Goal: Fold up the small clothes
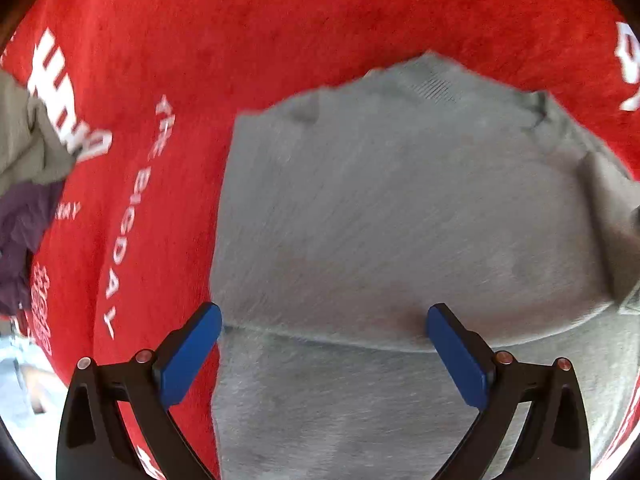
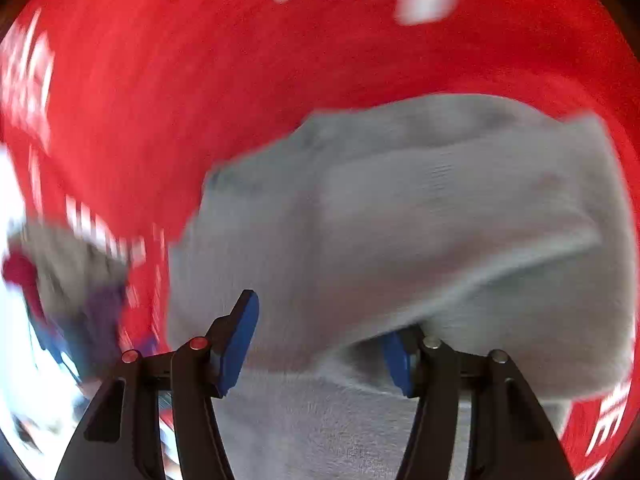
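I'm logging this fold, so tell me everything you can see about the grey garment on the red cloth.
The grey garment is a small, soft knit-looking piece lying spread on the red printed cloth. A hem-like seam crosses it near the claws, with rumpled folds along its right edge and a faint ribbed patch near the top. The left claw stands open over it, gripping nothing. In the blurred right wrist view a fold of it drapes over one fingertip of the open right claw.

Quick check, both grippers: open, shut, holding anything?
Left gripper: open, holding nothing, above the grey garment.
Right gripper: open; a fold of the garment covers one fingertip, but nothing is clamped.
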The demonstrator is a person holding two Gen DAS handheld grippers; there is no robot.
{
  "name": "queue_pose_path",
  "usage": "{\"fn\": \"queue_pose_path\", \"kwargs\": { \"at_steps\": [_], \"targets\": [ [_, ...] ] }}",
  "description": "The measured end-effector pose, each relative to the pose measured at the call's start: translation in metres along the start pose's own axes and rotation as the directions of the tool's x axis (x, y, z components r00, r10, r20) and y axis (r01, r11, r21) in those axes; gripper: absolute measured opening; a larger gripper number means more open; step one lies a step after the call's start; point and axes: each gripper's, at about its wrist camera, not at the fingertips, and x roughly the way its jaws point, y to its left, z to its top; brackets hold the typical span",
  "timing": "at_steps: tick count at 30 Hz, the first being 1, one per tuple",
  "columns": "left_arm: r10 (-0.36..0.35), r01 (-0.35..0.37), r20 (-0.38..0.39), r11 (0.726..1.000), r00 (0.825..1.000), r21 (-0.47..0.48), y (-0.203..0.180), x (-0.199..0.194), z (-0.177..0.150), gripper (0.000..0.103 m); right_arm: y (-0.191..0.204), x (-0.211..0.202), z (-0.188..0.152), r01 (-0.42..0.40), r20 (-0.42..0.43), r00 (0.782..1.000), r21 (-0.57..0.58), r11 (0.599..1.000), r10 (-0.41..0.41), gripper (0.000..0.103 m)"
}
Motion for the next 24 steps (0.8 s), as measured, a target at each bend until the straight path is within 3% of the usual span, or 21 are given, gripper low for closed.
{"fn": "queue_pose_path", "kwargs": {
  "at_steps": [1,2,3,5,7,9,10,12,13,15,16,18,19,20,21,22,24],
  "targets": [
    [-0.011,0.010,-0.008,1.000,1.000,-0.019,0.005,0.002,-0.001,0.103,-0.009,-0.004,0.004,-0.012,0.019,1.000,0.064,0.998,0.011,0.057],
    [-0.022,0.022,-0.006,0.999,1.000,-0.035,0.010,0.000,-0.002,0.103,-0.021,-0.008,0.009,-0.031,0.042,0.999,0.141,0.989,0.025,0.027],
    [-0.026,0.026,-0.003,0.999,1.000,-0.039,0.013,-0.002,-0.003,0.103,-0.029,-0.011,0.013,-0.053,0.065,0.997,0.203,0.978,0.040,0.007],
    [-0.028,0.028,0.018,0.999,0.999,-0.039,0.022,-0.008,-0.006,0.103,-0.022,-0.022,0.020,-0.040,0.130,0.991,0.199,0.979,0.014,0.006],
    [-0.029,0.030,0.039,0.999,0.999,-0.035,0.031,-0.015,-0.008,0.103,0.014,-0.026,0.024,0.016,0.158,0.987,0.023,1.000,-0.019,0.006],
    [-0.021,0.022,0.047,0.999,0.999,-0.034,0.040,-0.016,-0.009,0.103,0.063,-0.016,0.020,0.066,0.132,0.990,-0.203,0.977,-0.039,0.006],
    [-0.014,0.016,0.046,0.999,0.999,-0.037,0.047,-0.015,-0.010,0.103,0.095,-0.004,0.012,0.093,0.112,0.992,-0.350,0.932,-0.057,0.006],
    [0.001,0.001,0.039,0.999,0.999,-0.053,0.059,-0.014,-0.012,0.103,0.131,0.019,-0.005,0.121,0.084,0.992,-0.520,0.845,-0.091,0.006],
    [0.005,-0.003,0.037,0.998,0.999,-0.059,0.064,-0.012,-0.011,0.103,0.151,0.040,-0.019,0.122,0.049,0.992,-0.614,0.780,-0.117,0.006],
    [0.017,-0.014,0.030,0.997,0.999,-0.080,0.076,-0.009,-0.013,0.103,0.165,0.068,-0.040,0.129,0.003,0.984,-0.704,0.698,-0.178,0.008],
    [0.023,-0.020,0.025,0.996,0.999,-0.092,0.082,-0.008,-0.014,0.103,0.165,0.086,-0.056,0.144,-0.020,0.971,-0.750,0.645,-0.239,0.012],
    [0.029,-0.027,0.025,0.994,0.999,-0.103,0.090,-0.008,-0.015,0.103,0.170,0.115,-0.083,0.181,-0.022,0.935,-0.829,0.529,-0.355,0.030],
    [0.029,-0.026,0.026,0.994,0.999,-0.104,0.091,-0.011,-0.016,0.103,0.173,0.120,-0.093,0.194,-0.002,0.926,-0.856,0.479,-0.379,0.040],
    [0.019,-0.016,0.030,0.995,0.999,-0.103,0.093,-0.013,-0.015,0.103,0.175,0.114,-0.102,0.202,0.024,0.927,-0.872,0.445,-0.374,0.041],
    [-0.001,0.004,0.037,0.995,0.999,-0.098,0.093,-0.016,-0.013,0.103,0.176,0.106,-0.105,0.190,0.016,0.932,-0.873,0.449,-0.363,0.041],
    [-0.023,0.027,0.039,0.995,0.999,-0.092,0.093,-0.018,-0.011,0.103,0.174,0.097,-0.104,0.171,-0.010,0.937,-0.858,0.484,-0.349,0.043],
    [-0.089,0.092,0.036,0.993,0.995,-0.073,0.084,-0.023,-0.004,0.103,0.150,0.071,-0.092,0.146,-0.073,0.948,-0.767,0.625,-0.311,0.043]
  ]
}}
